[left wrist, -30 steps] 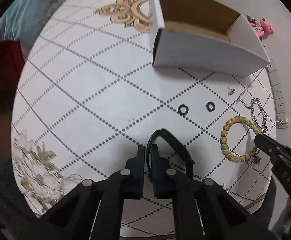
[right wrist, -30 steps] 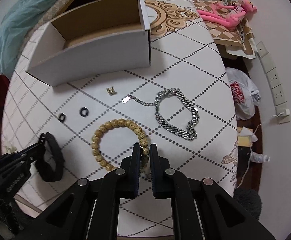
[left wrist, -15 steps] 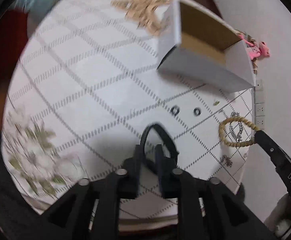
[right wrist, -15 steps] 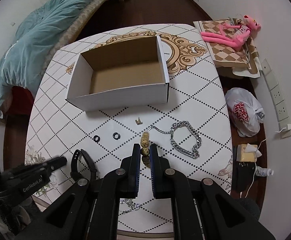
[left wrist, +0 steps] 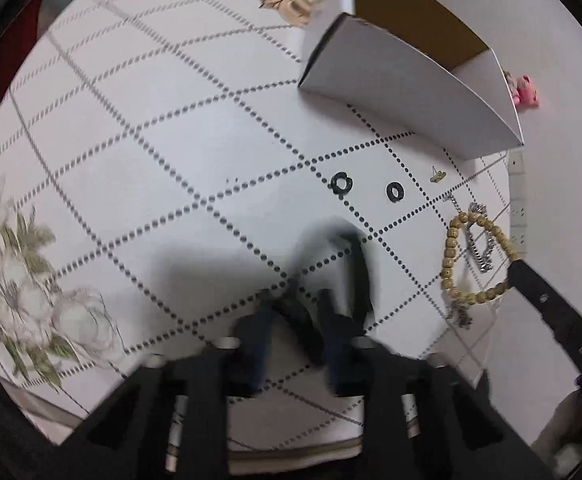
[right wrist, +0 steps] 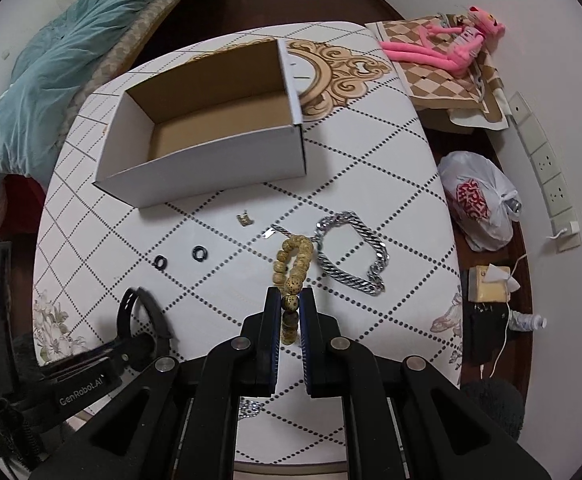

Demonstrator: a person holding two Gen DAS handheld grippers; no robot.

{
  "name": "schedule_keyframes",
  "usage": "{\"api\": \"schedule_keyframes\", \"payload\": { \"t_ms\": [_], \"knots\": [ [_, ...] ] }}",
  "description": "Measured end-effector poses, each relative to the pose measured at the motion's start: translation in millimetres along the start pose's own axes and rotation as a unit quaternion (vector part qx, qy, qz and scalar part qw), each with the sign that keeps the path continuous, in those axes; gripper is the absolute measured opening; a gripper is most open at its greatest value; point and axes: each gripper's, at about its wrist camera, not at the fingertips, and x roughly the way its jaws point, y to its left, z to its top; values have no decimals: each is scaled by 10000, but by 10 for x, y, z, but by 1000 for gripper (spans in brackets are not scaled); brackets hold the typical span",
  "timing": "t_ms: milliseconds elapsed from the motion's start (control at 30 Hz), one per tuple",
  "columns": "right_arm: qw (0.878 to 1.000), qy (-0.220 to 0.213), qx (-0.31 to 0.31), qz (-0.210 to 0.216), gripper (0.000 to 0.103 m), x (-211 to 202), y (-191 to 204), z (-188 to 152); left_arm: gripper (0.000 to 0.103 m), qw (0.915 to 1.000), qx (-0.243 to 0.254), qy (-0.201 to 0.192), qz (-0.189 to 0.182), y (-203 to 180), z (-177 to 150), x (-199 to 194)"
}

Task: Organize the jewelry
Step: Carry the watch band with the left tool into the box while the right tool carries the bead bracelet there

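My right gripper (right wrist: pixel 290 304) is shut on a tan wooden bead bracelet (right wrist: pixel 291 264) and holds it in the air above the table; the bracelet also shows in the left wrist view (left wrist: pixel 451 256). My left gripper (left wrist: pixel 295 312) is shut on a black band bracelet (left wrist: pixel 355 264), blurred, held just above the table; it also shows in the right wrist view (right wrist: pixel 147 312). An open white cardboard box (right wrist: pixel 211 168) with a brown inside stands at the back. A silver chain bracelet (right wrist: pixel 351 256), two small black rings (right wrist: pixel 199 253) (right wrist: pixel 160 262) and a small gold earring (right wrist: pixel 245 219) lie on the table.
A white round table (right wrist: pixel 371 160) with dotted diamond lines bears everything. A pink plush toy (right wrist: pixel 443 48), a plastic bag (right wrist: pixel 479 200) and a wall power strip (right wrist: pixel 543 168) are to the right off the table. A teal blanket (right wrist: pixel 51 72) lies at the left.
Both grippers have risen from the table with their bracelets. The bead bracelet now hangs from the right gripper. The left gripper has tilted and moved nearer the box.
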Motion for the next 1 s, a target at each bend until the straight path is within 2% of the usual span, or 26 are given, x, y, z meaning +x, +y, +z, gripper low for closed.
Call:
{"api": "schedule_keyframes", "payload": {
  "t_ms": [200, 333, 467, 567, 667, 767, 1000],
  "knots": [
    [9999, -105, 81, 98, 9, -100, -24, 48, 9, 9986, 332, -371, 181, 23, 37, -169],
    [9988, -242, 162, 394, 9, -293, -19, 152, 9, 9954, 525, -792, 131, -78, 99, -512],
    [9960, -568, 135, 682, 9, -608, 27, 378, 9, 9895, 739, -1241, 40, -318, 300, -849],
    [9930, -811, 50, 861, 9, -834, 81, 606, 9, 9845, 932, -1483, -26, -586, 602, -1002],
    [9903, -974, -107, 990, 9, -960, 172, 885, 9, 9835, 1021, -1493, -70, -734, 893, -996],
    [9902, -995, -269, 944, 9, -901, 253, 1129, 9, 9846, 1123, -1335, -63, -798, 1186, -889],
    [9934, -494, -377, 961, 9, -370, 351, 1535, 9, 9898, 1165, -824, -16, -850, 1612, -519]
  ]
}}
